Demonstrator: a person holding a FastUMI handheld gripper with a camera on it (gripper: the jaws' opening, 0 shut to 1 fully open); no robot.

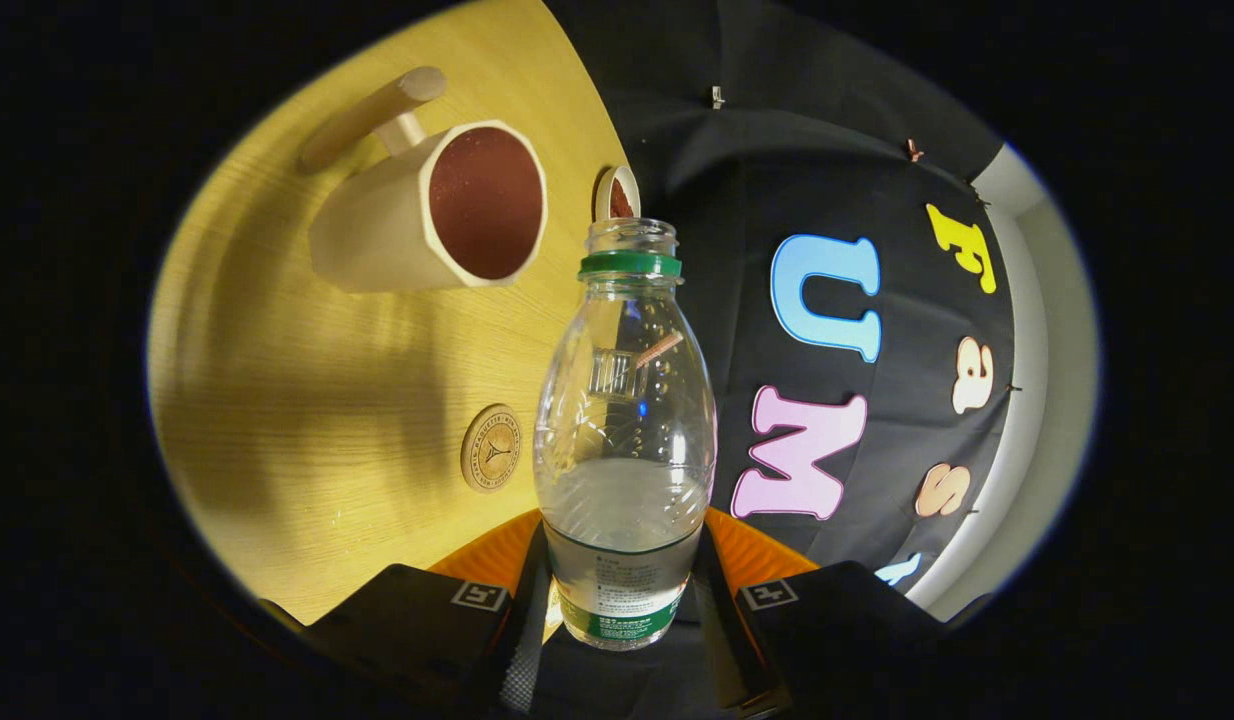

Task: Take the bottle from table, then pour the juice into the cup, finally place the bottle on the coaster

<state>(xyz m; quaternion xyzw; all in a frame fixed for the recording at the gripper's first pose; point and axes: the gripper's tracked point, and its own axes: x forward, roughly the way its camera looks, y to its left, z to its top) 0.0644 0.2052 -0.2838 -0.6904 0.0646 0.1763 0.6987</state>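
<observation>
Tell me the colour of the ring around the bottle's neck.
Green, clearest in the gripper view: the ring on the bottle held in the gripper.

Tongs (625,600) clamped, rolled sideways

bottle (625,420): clear glossy plastic | table (307,420): matt wood grain | cup (427,210): smooth matt | coaster (491,448): wood
</observation>
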